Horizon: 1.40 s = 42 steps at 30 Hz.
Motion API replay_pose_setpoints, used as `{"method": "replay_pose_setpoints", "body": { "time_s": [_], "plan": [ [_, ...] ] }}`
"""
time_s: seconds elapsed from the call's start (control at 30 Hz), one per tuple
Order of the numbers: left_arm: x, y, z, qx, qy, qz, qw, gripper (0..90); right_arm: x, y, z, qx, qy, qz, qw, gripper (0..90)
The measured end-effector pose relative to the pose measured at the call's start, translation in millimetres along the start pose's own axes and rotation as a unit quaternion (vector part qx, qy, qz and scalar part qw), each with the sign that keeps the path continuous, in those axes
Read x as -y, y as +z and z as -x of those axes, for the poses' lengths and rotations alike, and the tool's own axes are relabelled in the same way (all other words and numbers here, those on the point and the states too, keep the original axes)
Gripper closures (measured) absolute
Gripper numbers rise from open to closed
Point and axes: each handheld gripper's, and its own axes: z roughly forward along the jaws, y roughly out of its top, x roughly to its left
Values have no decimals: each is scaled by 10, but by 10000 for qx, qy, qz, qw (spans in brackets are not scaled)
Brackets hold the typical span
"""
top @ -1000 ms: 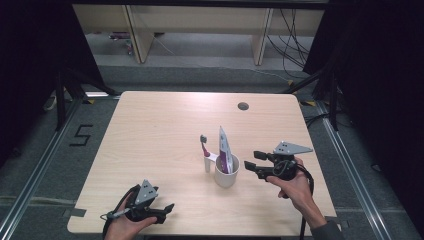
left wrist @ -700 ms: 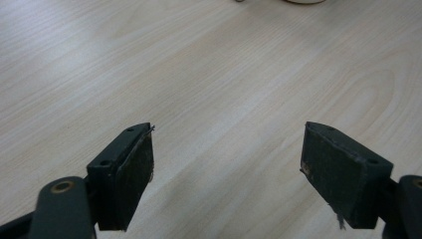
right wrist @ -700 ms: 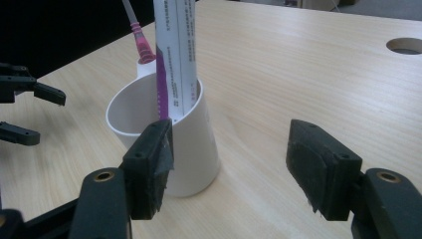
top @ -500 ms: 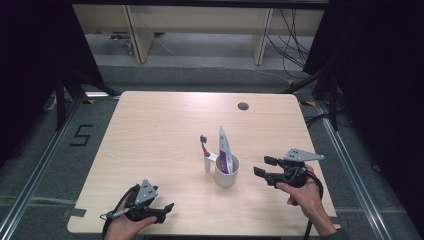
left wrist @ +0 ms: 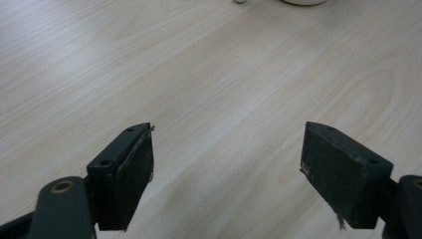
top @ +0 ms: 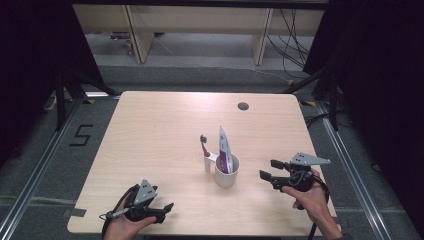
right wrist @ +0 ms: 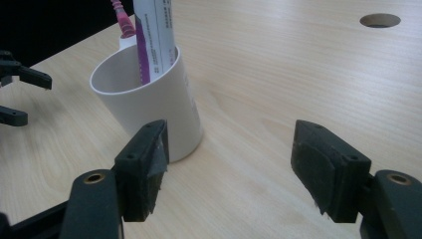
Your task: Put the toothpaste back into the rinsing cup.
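High view, cup (top: pixel 226 174): white, upright, near table (top: pixel 150 130) centre toward the front edge, holding a toothpaste tube (top: pixel 224 150).
Toothbrush (top: pixel 205 150): pink, just beside the cup.
Right gripper (top: pixel 268 170): released, jaws just opening, nothing between.
Left gripper (top: pixel 167 210): released, front-left corner.

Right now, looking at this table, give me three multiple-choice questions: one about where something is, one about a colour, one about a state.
1. Where does the white, purple-printed toothpaste tube stand?
A. Inside the round white plastic cup
B. Flat on the light wooden table
C. Between the left gripper's jaws

2. What colour is the neck of the toothbrush beside the cup?
A. Green
B. Pink
C. Yellow

3. How does the right gripper stand?
A. Shut on the cup
B. Shut on the tube
C. Open, holding nothing

Answers:
1. A: the tube rises upright out of the cup in the high view.
2. B: the right gripper view shows a pink ribbed neck behind the cup's rim.
3. C: its jaws, just opened wider, stand apart with bare table between them, the cup off to one side.
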Motion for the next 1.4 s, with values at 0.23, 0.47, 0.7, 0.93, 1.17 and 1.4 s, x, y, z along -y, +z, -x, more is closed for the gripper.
{"method": "replay_pose_setpoints", "body": {
  "time_s": [0.23,0.47,0.7,0.93,1.17,1.4],
  "plan": [
    [4,-1,5,-38,31,-16,10000,206,77,-62,54,79,57,74,9999,298],
    [18,-11,2,-32,17,9,10000,206,141,-146,97,211,36,-6,9998,278],
    [26,-25,6,-41,20,-6,10000,206,188,-189,115,287,82,-15,9996,260],
    [33,-35,9,-53,2,-24,10000,206,230,-230,109,349,34,-112,9993,233],
    [38,-38,7,-60,7,-7,10000,206,283,-270,111,427,-52,-250,9988,206],
    [37,-41,7,-66,13,-32,10000,206,346,-282,65,447,14,-411,9982,190]
  ]
}}
